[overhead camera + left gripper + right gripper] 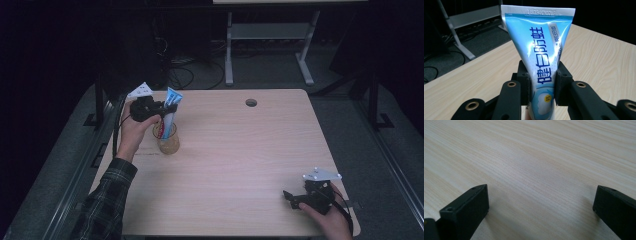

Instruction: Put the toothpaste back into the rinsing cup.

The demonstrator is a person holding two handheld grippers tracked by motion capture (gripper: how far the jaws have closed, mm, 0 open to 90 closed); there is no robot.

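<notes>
A blue and white toothpaste tube (171, 107) stands upright with its lower end inside a clear glass cup (167, 139) at the table's left side. My left gripper (169, 108) is shut on the tube's middle; in the left gripper view the tube (541, 57) rises between the two black jaws, crimped end up. The cup looks amber at its base. My right gripper (289, 197) rests near the table's front right corner, open, with bare wood between its fingers (466, 207).
The light wooden table (240, 150) has a round cable hole (251, 102) near its far edge. Behind the table stand the grey legs of another desk (229, 55) and cables on a dark floor.
</notes>
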